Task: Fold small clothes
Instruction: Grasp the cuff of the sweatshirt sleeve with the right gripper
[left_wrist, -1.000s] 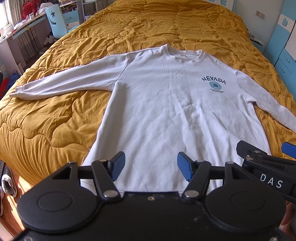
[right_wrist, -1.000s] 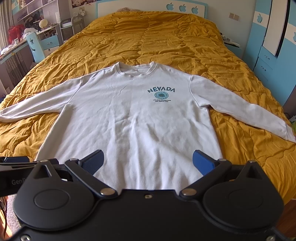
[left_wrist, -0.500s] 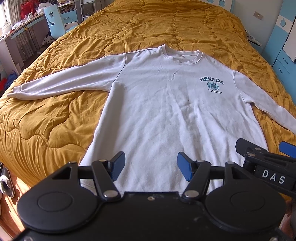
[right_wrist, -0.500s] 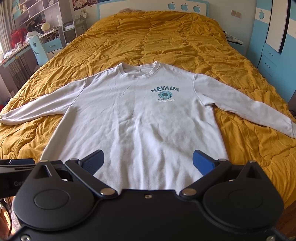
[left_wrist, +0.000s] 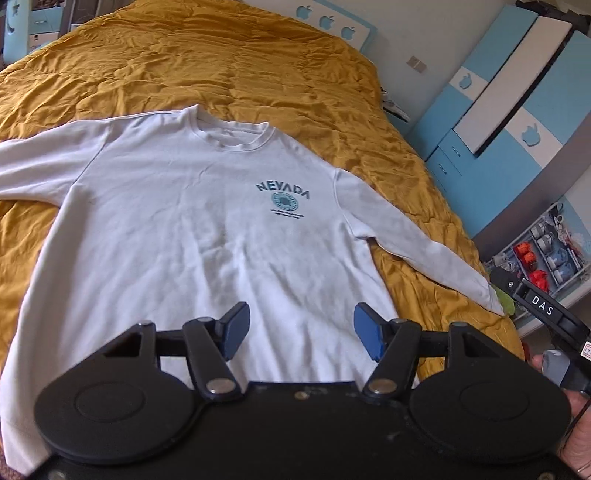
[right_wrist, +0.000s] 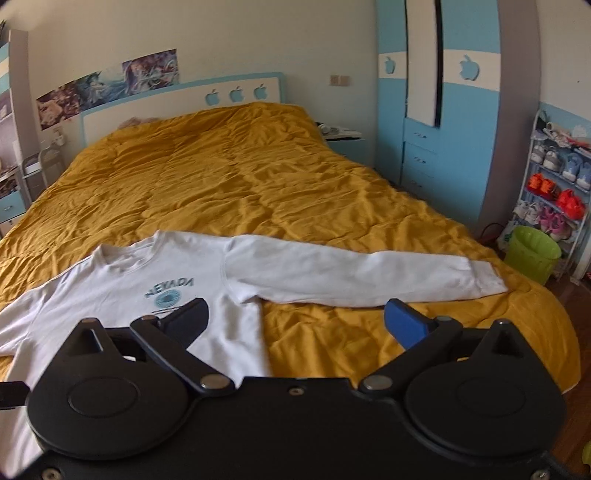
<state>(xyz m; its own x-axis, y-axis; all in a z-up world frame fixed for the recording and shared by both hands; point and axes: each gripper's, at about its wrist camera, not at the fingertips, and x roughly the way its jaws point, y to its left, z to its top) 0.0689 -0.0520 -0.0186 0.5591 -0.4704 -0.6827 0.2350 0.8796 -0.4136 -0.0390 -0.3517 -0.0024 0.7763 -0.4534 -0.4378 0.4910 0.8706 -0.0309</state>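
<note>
One big bed with a puffy mustard-yellow quilt (right_wrist: 258, 177) fills most of both views. On it lies a white long-sleeved sweatshirt with "NEVADA" printed in teal on the chest (left_wrist: 192, 229), flat and face up, with its bottom edge near the foot of the bed and its neck toward the headboard. One long white sleeve (right_wrist: 351, 273) is stretched straight out to the side on the quilt.

No fold shows yet, so I think this is the very start: getting ready to pick up a part of the sweatshirt. The next move would likely be to bring the sleeve in over the chest. For that, a gripper has to go down to the cuff and pinch only the cloth, not the quilt under it.

The left gripper (left_wrist: 301, 330) hangs over the bottom part of the sweatshirt. Its blue pads are wide apart and hold nothing. The right gripper (right_wrist: 293, 319) points at the gap between the sweatshirt's side and the sleeve. Its pads are spread even wider, and it holds nothing too.

The other sleeve runs off the edge of the left view, so its end cannot be seen. The black gripper bodies hide the bottom hem. The small words under the round chest badge are too tiny to read.
</note>
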